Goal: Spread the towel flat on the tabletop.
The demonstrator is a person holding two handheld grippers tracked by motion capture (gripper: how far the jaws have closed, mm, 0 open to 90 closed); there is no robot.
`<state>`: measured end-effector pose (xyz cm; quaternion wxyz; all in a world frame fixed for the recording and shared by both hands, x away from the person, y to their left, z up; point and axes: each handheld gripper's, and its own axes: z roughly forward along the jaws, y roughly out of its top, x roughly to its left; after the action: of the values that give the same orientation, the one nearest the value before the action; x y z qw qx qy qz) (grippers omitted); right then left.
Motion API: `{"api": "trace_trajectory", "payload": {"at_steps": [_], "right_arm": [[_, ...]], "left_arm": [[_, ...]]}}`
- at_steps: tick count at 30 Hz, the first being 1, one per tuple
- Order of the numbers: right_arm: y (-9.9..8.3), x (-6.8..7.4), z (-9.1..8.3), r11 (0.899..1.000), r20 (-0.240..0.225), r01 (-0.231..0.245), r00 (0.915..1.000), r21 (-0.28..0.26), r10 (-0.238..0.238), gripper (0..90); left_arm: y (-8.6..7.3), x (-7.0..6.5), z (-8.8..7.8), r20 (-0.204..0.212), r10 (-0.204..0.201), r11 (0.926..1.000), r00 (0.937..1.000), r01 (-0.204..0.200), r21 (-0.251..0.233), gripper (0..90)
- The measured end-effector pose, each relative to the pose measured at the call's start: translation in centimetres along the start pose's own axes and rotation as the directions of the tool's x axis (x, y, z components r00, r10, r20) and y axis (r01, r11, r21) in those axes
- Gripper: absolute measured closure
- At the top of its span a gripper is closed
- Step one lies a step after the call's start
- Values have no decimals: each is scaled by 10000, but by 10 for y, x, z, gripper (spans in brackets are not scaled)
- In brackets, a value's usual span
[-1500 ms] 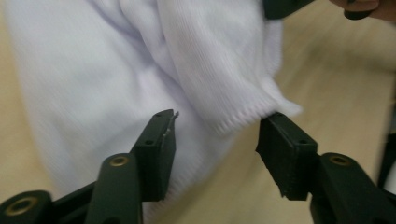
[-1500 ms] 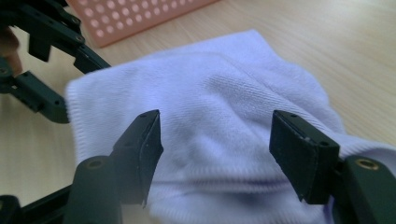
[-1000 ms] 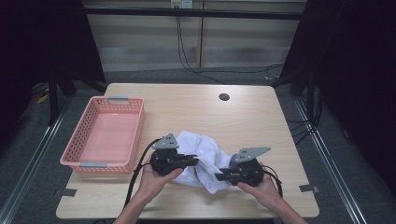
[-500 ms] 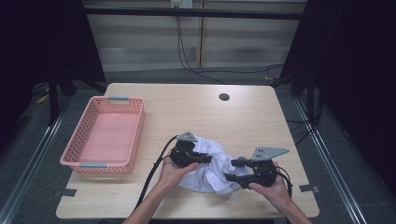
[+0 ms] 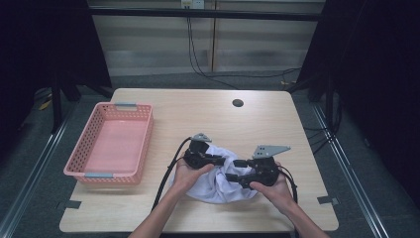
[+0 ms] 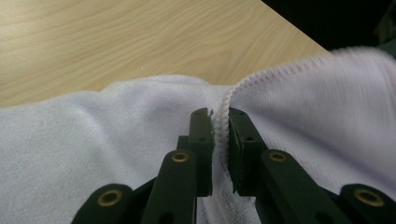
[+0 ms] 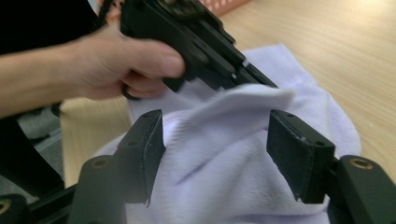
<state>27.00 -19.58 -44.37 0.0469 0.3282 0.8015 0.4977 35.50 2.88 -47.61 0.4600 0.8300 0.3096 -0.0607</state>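
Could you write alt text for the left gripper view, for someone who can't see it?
Two black jaws of the left gripper pinch the stitched hem of a soft white towel, which lies crumpled on a light wooden table.

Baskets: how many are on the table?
1. The pink basket sits at the table's left side, apart from the white towel near the front edge. None seems hidden.
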Motion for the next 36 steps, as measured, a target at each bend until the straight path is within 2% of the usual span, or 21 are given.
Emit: {"api": "trace_trajectory", "payload": {"at_steps": [4,6,7,9,12,13,14,16,17,19,20,21,23,24,25,26,29,30,32,34,36], "right_arm": [[-5,3,2,9992,29,270,9996,288,-271,389],[-9,1,8,9973,356,363,9986,640,-386,554],[-10,-1,10,9973,527,343,9979,656,-377,682],[-11,-10,11,9985,473,91,9988,543,-117,785],[-9,-20,6,9990,511,-255,9984,376,236,805],[-8,-22,5,9991,618,-272,9978,330,251,806],[-8,-25,4,9988,688,-401,9969,274,381,803],[-7,-32,4,9982,585,-590,9966,126,581,800],[-7,-34,5,9975,569,-692,9960,117,684,800],[-6,-38,8,9968,486,-798,9957,104,792,799],[-5,-39,9,9962,456,-864,9952,50,861,797],[-5,-40,10,9960,471,-893,9949,23,891,794],[-4,-40,9,9955,509,-947,9942,-5,946,788],[-5,-41,9,9956,514,-935,9943,13,933,782],[-5,-42,8,9952,532,-978,9938,-6,977,780],[-5,-42,8,9950,498,-994,9938,-28,994,778],[-5,-43,9,9953,515,-971,9940,18,969,772],[-5,-43,8,9955,539,-946,9941,12,944,773],[-5,-43,7,9958,595,-916,9940,9,914,784],[-2,-46,1,9948,671,-989,9927,-252,1004,800],[2,-50,-5,9936,822,-1028,9909,-472,1065,832]], "left_arm": [[2,2,4,119,-180,9998,9998,181,-46,807],[2,2,3,360,-147,9999,9992,150,-64,790],[3,0,1,356,-190,9997,9992,194,-114,755],[3,-5,-7,289,-8,9997,9996,14,-234,640],[3,-14,-19,329,293,9988,9990,-279,-403,520],[0,-24,-33,377,512,9958,9980,-481,-785,509],[-4,-31,-40,785,803,9930,9937,-730,-928,518],[-8,-43,-44,962,1385,9873,9857,-1298,-916,520],[-11,-48,-42,1159,1547,9853,9811,-1446,-904,512],[-12,-52,-33,1351,1665,9851,9767,-1589,-654,479],[-12,-52,-33,1351,1665,9851,9767,-1589,-654,465],[-15,-50,-20,1017,1701,9854,9802,-1683,-260,457],[-19,-42,-8,1053,1336,9909,9854,-1343,-6,437],[-19,-42,-8,1053,1336,9909,9854,-1343,-6,447],[-23,-39,-2,744,1312,9912,9886,-1323,102,470],[-23,-37,-1,749,1313,9911,9885,-1327,138,502],[-25,-37,1,631,1540,9878,9861,-1553,155,734],[-25,-37,1,631,1540,9878,9861,-1553,155,779],[-25,-39,-3,685,1585,9873,9850,-1587,-26,802],[-22,-43,-16,1051,1665,9859,9804,-1635,-365,801],[-20,-44,-22,1122,1645,9856,9800,-1588,-583,802]]}}
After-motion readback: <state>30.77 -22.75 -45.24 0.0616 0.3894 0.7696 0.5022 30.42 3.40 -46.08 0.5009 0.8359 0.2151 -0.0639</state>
